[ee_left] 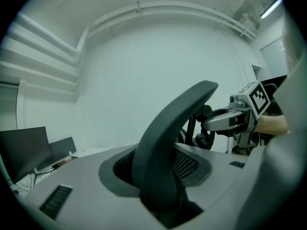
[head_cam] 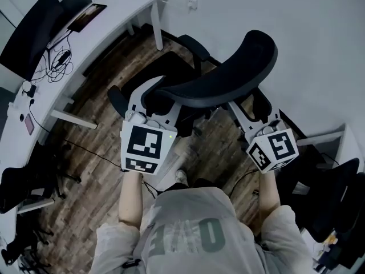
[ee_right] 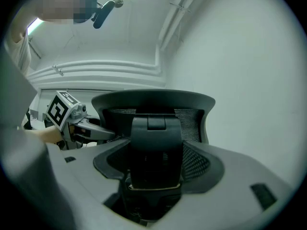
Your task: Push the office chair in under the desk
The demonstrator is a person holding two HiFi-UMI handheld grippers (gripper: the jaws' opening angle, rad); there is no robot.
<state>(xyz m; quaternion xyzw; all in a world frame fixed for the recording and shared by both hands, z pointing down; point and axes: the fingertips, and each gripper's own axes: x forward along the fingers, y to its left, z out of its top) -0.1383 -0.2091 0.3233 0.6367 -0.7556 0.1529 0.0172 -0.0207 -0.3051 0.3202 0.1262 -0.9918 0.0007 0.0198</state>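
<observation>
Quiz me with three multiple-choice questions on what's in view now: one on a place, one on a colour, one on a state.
1. In the head view, where does the desk lie from the chair?
A. upper left
B. lower right
C. straight below

2. What colour is the chair's back?
A. white
B. red
C. black

3. How does the chair stand?
A. pushed in under the desk
B. upright on the wooden floor, not under the desk
C. tipped on its side

Answers:
1 A: the white desk runs along the picture's upper left.
2 C: the back and seat are black.
3 B: it is upright, with its seat out beside the desk.
</observation>
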